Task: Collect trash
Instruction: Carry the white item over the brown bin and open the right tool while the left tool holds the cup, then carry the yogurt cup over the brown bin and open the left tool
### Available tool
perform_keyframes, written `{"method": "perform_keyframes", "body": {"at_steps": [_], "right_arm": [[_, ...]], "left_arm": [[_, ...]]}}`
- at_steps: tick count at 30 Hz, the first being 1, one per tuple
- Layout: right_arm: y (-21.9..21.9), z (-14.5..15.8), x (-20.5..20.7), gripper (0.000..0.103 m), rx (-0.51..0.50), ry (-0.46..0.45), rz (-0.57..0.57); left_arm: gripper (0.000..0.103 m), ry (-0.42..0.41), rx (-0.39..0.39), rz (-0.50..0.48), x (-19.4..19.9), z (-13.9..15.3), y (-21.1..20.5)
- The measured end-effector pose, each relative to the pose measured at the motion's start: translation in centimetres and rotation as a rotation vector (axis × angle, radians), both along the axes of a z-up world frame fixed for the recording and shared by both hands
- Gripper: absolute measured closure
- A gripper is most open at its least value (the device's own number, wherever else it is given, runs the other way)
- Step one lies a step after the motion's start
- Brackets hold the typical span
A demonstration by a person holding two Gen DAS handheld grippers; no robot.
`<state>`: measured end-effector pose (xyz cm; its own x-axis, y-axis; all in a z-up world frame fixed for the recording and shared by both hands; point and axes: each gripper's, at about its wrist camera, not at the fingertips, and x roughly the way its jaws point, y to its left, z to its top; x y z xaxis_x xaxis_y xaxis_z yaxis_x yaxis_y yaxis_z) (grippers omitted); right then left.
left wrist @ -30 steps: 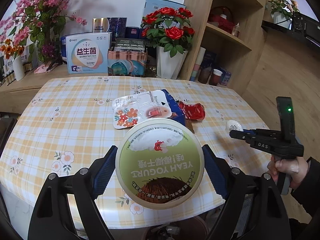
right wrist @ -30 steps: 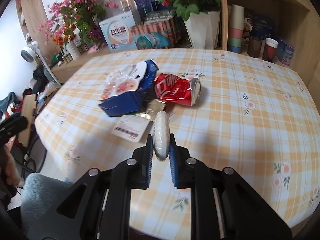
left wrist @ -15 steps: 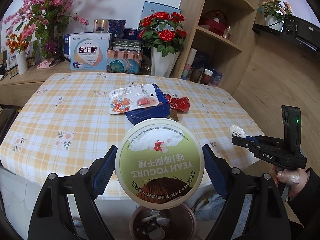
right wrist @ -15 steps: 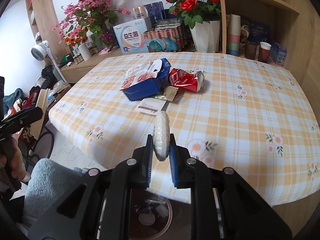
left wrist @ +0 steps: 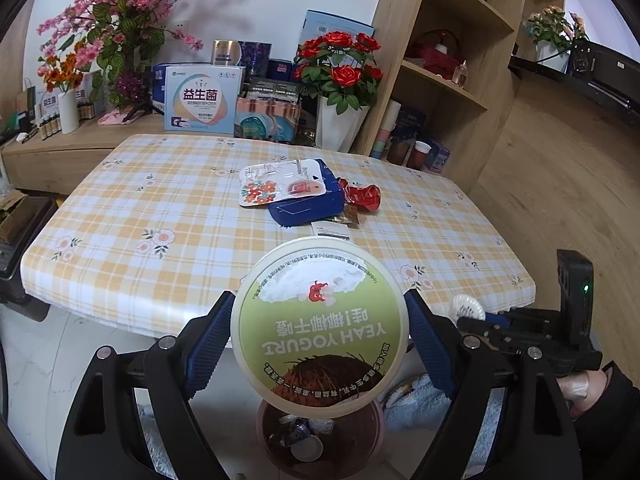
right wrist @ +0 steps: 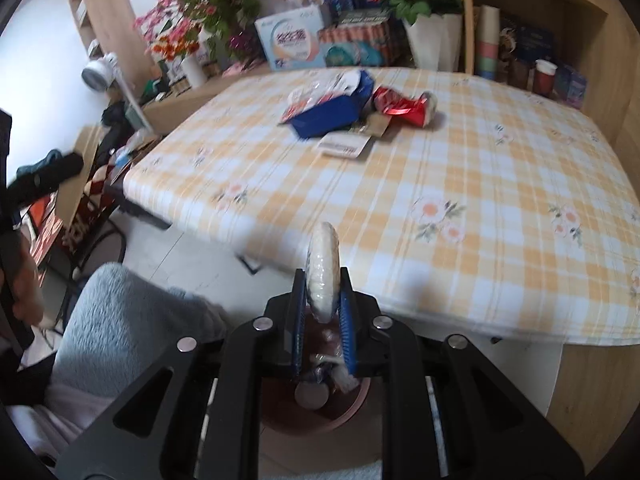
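Table (left wrist: pixel 168 216) edge receded | bin (left wrist: pixel 352 440) now below both loaded grippers

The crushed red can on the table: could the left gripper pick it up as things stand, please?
Probably not yet. The left gripper is already clamped on a round yogurt tub, held past the table's near edge, so its jaws are full. The red can itself lies uncovered.
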<state>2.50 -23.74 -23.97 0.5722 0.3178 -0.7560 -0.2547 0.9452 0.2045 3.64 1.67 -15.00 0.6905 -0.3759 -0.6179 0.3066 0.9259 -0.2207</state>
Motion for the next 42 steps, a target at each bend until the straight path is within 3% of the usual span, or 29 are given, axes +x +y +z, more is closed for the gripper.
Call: {"method": "perform_keyframes", "body": {"at_steps": [9, 13, 17, 24, 35, 42], "right_arm": [[3.0, -2.5, -0.9, 0.083, -0.031, 0.089, 0.1], [3.9, -2.7, -0.4, 0.06, -0.01, 0.098, 0.119], [3.9, -2.0, 0.2, 0.058, -0.002, 0.073, 0.1], [1.1, 0.2, 1.3, 0.01, -0.042, -0.022, -0.031], [-2.9, 5.1, 2.1, 0.006, -0.072, -0.158, -0.156], [-3.6, 6.0, 1.8, 0.006, -0.076, -0.177, -0.178]], "left_arm": [[0.021, 0.018, -0.017, 0.01, -0.5, -0.6, 0.9], [0.021, 0.03, -0.022, 0.01, -0.2, -1.0, 0.9], [0.021, 0.042, -0.02, 0.004, 0.2, -1.5, 0.8], [0.021, 0.06, -0.016, -0.03, 0.5, -2.2, -0.2], [0.021, 0.112, 0.002, -0.103, 0.6, -4.1, -3.1], [0.02, 0.153, -0.001, -0.129, 0.0, -5.4, -4.0]]}}
